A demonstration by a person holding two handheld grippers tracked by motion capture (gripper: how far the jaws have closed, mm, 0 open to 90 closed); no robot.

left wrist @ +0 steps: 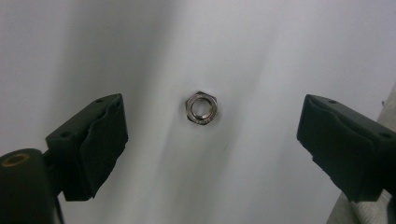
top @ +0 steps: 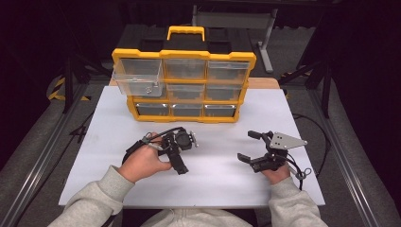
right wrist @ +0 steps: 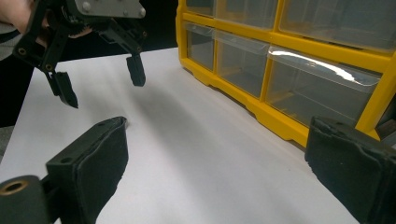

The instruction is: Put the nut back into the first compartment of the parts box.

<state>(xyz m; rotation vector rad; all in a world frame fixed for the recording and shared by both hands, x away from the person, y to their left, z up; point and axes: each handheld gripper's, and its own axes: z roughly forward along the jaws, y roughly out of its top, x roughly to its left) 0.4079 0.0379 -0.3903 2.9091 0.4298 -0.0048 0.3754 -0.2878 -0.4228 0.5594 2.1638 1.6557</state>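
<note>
Shiny steel hex nut on smooth white table, between wide-spread left hand-held gripper pads.

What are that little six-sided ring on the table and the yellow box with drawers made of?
The nut looks like bare steel: silvery grey, shiny, with glints on its rim. The organiser seems moulded plastic: an opaque yellow frame with see-through drawers that catch reflections.

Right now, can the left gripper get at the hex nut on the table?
Probably yes. The left gripper points down at the white table with its jaws open, one on each side of the hex nut. Nothing lies between them and the nut.
</note>
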